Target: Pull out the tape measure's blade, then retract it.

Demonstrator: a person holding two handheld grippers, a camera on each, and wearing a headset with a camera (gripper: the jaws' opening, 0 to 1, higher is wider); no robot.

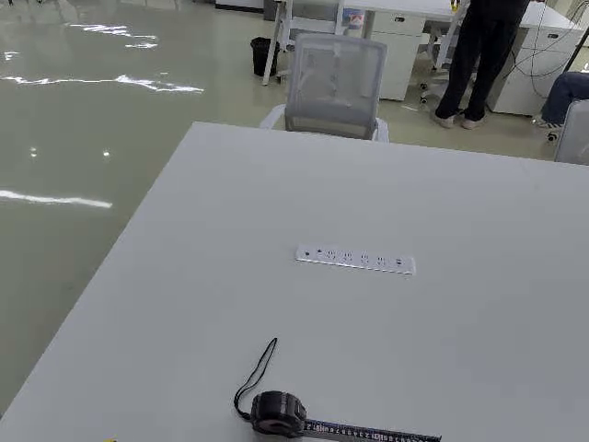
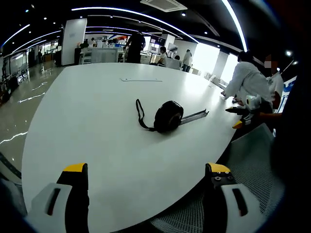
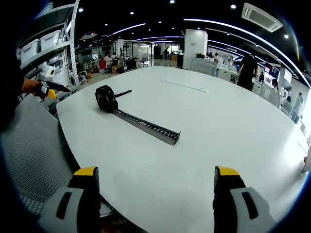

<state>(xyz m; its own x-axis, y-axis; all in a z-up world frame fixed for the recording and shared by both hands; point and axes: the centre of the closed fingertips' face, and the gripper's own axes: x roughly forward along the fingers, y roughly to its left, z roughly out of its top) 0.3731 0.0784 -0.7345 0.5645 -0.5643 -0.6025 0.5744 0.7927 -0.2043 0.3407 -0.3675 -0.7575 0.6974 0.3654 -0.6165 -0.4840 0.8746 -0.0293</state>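
In the head view, the tape measure (image 1: 278,413) lies on the white surface (image 1: 184,304) at the near edge, its black case on its side. Its blade (image 1: 373,432) is drawn out to the right along the surface, and its black wrist strap (image 1: 255,373) loops away from the case. A white power strip (image 1: 355,260) lies well beyond it near the middle of the surface. A grey mesh chair (image 1: 334,87) stands at the far edge, and a person in dark clothes (image 1: 479,55) stands on the glossy floor behind. In the left gripper view, the left gripper (image 2: 146,177) holds nothing; its yellow-tipped jaws stand wide apart over the near rim of the surface. The tape measure (image 2: 168,116) lies ahead of them and well apart, with the strap toward the left and the blade (image 2: 194,116) running right. The right gripper (image 2: 233,117) shows at the right edge, off the surface. In the right gripper view, the right gripper (image 3: 156,179) is likewise spread wide and empty above the rim of the surface. The tape measure (image 3: 106,98) lies ahead to the left, and the blade (image 3: 146,126) stretches flat toward the centre, where its end hook (image 3: 177,137) rests on the surface. The left gripper (image 3: 57,91) is held in a hand at the left edge, clear of the case.
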